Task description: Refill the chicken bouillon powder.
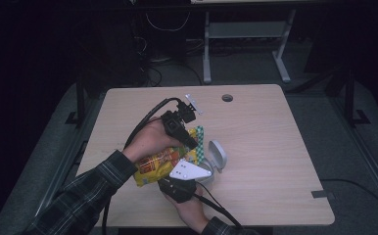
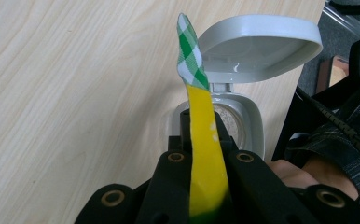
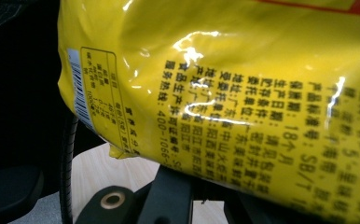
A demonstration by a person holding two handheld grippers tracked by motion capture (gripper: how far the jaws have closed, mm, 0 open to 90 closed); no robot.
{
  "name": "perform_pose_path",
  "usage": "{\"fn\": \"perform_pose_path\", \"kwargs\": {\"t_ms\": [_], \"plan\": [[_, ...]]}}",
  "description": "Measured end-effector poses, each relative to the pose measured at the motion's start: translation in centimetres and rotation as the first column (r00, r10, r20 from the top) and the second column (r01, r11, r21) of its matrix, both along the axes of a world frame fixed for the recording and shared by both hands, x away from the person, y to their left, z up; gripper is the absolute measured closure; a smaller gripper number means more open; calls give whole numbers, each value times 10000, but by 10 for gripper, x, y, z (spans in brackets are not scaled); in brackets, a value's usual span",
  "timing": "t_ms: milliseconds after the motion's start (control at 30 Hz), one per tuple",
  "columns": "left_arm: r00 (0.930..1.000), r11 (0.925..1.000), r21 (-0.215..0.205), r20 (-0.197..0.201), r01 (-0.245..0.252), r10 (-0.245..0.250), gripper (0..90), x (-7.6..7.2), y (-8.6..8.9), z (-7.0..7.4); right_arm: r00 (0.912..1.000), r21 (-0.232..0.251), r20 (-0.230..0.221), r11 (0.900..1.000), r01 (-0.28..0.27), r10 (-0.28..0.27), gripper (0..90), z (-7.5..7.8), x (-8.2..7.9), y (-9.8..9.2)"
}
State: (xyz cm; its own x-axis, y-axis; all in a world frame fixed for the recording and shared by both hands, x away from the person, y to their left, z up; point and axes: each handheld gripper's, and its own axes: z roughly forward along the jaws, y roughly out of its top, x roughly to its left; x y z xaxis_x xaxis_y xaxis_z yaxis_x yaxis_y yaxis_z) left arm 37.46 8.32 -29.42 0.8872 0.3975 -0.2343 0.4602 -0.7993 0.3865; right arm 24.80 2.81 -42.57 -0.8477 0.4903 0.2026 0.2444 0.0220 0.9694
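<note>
Glossy yellow plastic snack bag, crinkly film with printed text and a green-and-white checked top strip, held up off the light wood worktop between both hands. Left gripper fingers clamped tight on the flat sealed seam near the top of the bag; in the left gripper view the yellow edge runs straight up between the two black fingers, checked strip poking out past the tips. Right gripper down at the lower end of the bag, fingers closed as far as they go; in the right gripper view the printed panel sits right over the fingers, looks pinched at the bottom edge but exact contact spot hard to make out.

Handling guess: very light, soft and floppy, slick film, so probably slides unless gripped on a seam. Contents likely crushable, so best not to squeeze the puffy middle. Flat crimped seams at either end look like the only solid places to hold, and those are the spots taken now.

Just beyond the left fingertips: small grey plastic bin with hinged lid flipped open, standing on the worktop, mouth facing up.
</note>
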Motion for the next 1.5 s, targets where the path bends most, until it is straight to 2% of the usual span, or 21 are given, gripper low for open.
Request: {"fn": "perform_pose_path", "kwargs": {"t_ms": [833, 1267, 1500], "plan": [[10000, 9999, -112, 36, -48, 49, 899, -1, 2, 1, 9999, -37, 102, 10000, 2, -2, 898, 0, 0, 1], [9997, 9997, -249, 261, -33, 39, 899, -4, 6, 2, 9999, -157, 148, 9999, -19, 21, 898, 0, -1, 2], [9997, 9997, -243, 217, -101, 106, 899, -5, 7, 1, 9999, -170, 115, 9998, -113, 115, 898, 0, -1, 3]]}}
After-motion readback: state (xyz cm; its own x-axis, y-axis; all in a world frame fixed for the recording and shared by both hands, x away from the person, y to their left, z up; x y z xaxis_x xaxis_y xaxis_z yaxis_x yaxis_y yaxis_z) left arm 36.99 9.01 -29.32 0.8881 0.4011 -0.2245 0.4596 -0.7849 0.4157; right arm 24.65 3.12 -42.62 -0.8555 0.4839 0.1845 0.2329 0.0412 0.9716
